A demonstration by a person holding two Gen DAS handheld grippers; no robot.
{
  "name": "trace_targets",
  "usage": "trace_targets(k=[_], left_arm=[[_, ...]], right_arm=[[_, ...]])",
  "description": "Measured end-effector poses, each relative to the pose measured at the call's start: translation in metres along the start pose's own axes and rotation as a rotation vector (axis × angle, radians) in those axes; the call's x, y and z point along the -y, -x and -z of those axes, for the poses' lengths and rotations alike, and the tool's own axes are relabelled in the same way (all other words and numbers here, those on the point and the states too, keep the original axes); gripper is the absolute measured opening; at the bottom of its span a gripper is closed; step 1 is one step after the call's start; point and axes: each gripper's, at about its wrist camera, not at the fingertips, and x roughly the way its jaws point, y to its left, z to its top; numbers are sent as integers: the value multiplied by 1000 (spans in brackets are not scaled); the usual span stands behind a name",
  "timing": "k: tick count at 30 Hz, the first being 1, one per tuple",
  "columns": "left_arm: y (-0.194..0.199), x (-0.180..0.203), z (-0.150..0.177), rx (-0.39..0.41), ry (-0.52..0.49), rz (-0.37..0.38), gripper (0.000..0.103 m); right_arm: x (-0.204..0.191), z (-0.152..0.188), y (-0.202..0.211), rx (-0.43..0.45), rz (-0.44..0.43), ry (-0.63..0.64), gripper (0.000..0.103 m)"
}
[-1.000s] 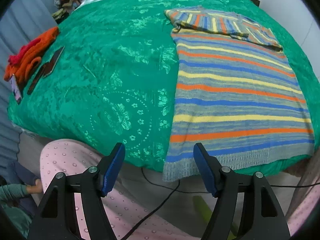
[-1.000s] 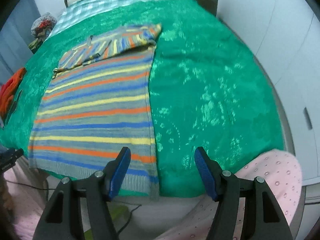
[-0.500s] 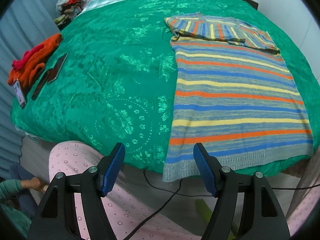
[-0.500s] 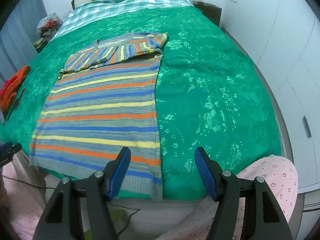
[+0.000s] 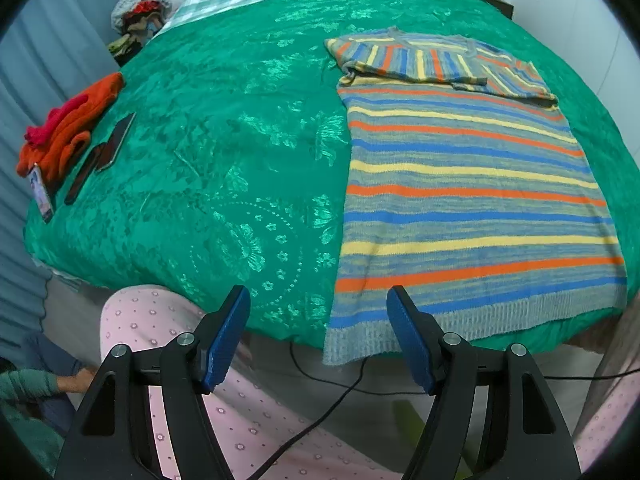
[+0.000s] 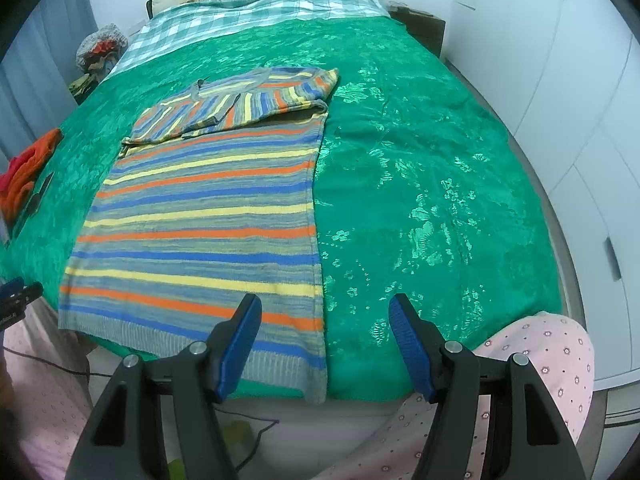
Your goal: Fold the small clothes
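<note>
Striped knitted sweater (image 5: 472,196), grey with orange, blue and yellow bands, lay flat on the green floral satin bedspread (image 5: 224,152), toward the person's side of the bed. Sleeves were already folded across the far end; ribbed hem (image 6: 280,364) hung just over the near edge.

Left gripper (image 5: 318,334), blue-padded, stood wide apart and empty, off the bed edge beside the hem's left corner. Right gripper (image 6: 325,340) likewise gaped, holding nothing, over the hem's right corner.

Judged the step in hand to be taking the hem for the lengthwise fold. Doing it well would call for each gripper to pinch both knit layers at its own corner, level with the other, then carry the hem up toward the folded sleeves without dragging the slippery spread. An uneven bite could skew the fold.

Containers: none seen for folded pieces. A bundle in a grey knitted cover (image 5: 140,4) sat beyond the far left corner; contents unclear. An orange-and-red crumpled garment (image 5: 68,124) lay loose at the left edge, near a dark flat phone-like slab (image 5: 116,142).
</note>
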Motion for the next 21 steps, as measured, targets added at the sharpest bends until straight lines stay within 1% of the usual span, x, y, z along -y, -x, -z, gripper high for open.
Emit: trace_targets(k=[21], left_arm=[[0, 3, 0, -4, -7, 2, 73]], right_arm=[[-2, 1, 1, -1, 0, 6, 66]])
